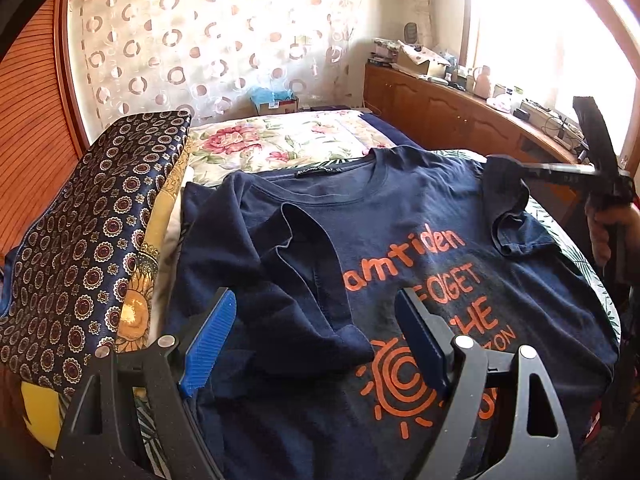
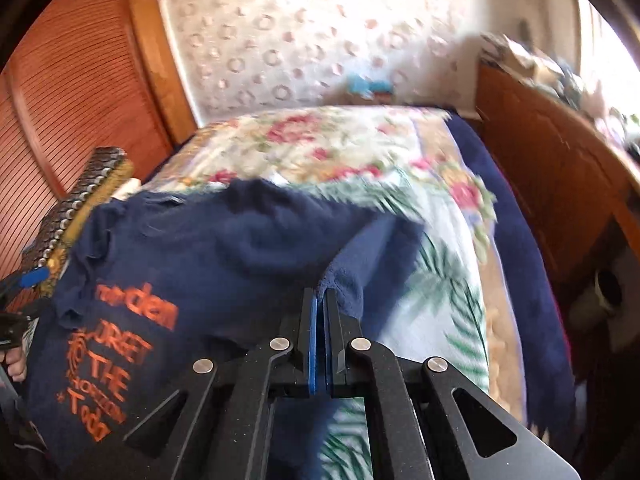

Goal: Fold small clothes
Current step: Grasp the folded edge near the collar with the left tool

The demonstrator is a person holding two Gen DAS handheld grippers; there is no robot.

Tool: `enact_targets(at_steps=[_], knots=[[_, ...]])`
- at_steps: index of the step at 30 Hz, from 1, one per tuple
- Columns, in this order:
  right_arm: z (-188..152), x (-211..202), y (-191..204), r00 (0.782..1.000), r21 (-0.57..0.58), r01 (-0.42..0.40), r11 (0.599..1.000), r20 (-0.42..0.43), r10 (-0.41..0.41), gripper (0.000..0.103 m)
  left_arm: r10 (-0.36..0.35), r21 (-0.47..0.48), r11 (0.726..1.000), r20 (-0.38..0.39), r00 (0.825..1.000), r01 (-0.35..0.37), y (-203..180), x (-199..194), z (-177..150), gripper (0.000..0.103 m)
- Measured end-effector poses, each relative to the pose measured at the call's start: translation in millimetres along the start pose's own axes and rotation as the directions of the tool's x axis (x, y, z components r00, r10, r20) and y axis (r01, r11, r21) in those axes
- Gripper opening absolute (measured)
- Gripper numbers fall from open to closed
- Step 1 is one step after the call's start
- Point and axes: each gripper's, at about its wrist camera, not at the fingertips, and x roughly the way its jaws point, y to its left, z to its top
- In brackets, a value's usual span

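One navy T-shirt (image 1: 400,240) lies print-up on the bed (image 2: 400,152); soft, limp cloth. Right claw (image 2: 321,304) pinches its sleeve edge; left claw (image 1: 316,320) hovers, spread wide. Grip hems.

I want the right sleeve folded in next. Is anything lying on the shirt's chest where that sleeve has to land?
Nothing visible blocks it. The right tool pinches the sleeve, and the T-shirt chest shows only fabric and print. The left sleeve already lies folded on the other side, under the open left tool.
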Motion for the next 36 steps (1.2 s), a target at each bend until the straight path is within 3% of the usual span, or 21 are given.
enact_targets(at_steps=[6,10,15,25,30,36], knots=[[43,12,47,0.994,-0.114,-0.107,0.988,0.008,0.108,0.002,0.010,-0.009,1.000,0.004,1.000,-0.010,4,-3,0,0.083],[61,35,69,0.996,-0.187,-0.087,0.978,0.007,0.090,0.005,0.019,-0.022,1.000,0.002,1.000,-0.019,8,-3,-1,0.083],[61,47,61,0.999,-0.203,-0.045,0.978,-0.002,0.045,0.048,0.029,-0.032,0.999,-0.003,1.000,-0.029,15,-5,-2,0.083],[24,55,9,0.994,-0.078,0.097,0.992,-0.050,-0.101,0.049,0.047,-0.026,0.999,0.030,0.998,-0.046,30,-6,23,0.083],[10,69,3,0.987,-0.049,0.119,0.992,-0.105,-0.124,0.049,0.052,0.016,0.999,0.007,0.999,-0.052,43,0,47,0.063],[8,65,11,0.988,-0.065,0.129,0.989,-0.077,-0.134,0.050,0.072,0.069,0.995,-0.058,0.996,-0.068,55,24,83,0.060]])
